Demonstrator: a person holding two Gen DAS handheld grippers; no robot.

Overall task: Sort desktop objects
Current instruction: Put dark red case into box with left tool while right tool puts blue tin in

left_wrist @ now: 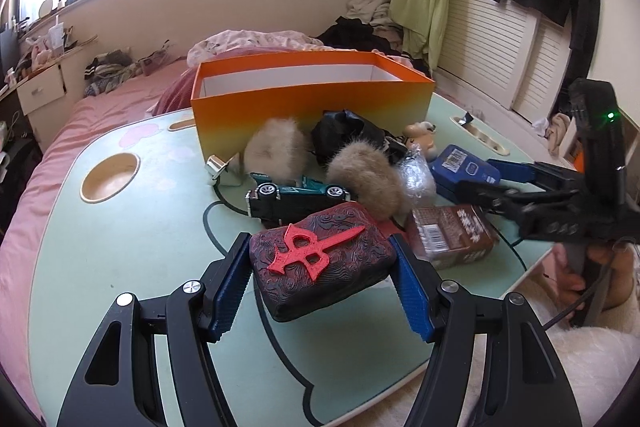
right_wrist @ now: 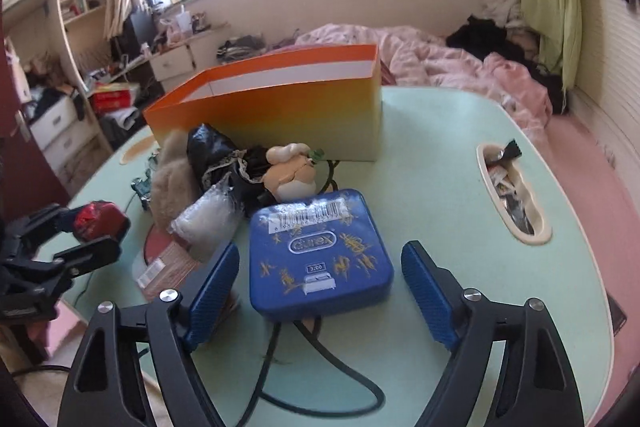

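My left gripper (left_wrist: 319, 247) is shut on a dark red patterned box (left_wrist: 320, 267) with a red emblem on top, both blue pads against its sides, just above the green table (left_wrist: 120, 247). In the right wrist view that box (right_wrist: 94, 219) shows at the left edge. A blue square tin (right_wrist: 320, 251) lies flat between the fingers of my right gripper (right_wrist: 320, 247). A thin gap shows beside each pad, so the jaws stand open around it. An open orange box (left_wrist: 312, 107) (right_wrist: 280, 107) stands behind the pile.
Near the orange box lie two fur balls (left_wrist: 276, 151), a green toy car (left_wrist: 296, 193), a black bag (left_wrist: 344, 131), a brown carton (left_wrist: 452, 235), a wrapped clear bundle (right_wrist: 208, 215) and a figurine (right_wrist: 292, 171). A black cable (right_wrist: 320, 379) loops under the tin. A filled slot (right_wrist: 512, 195) sits at the right.
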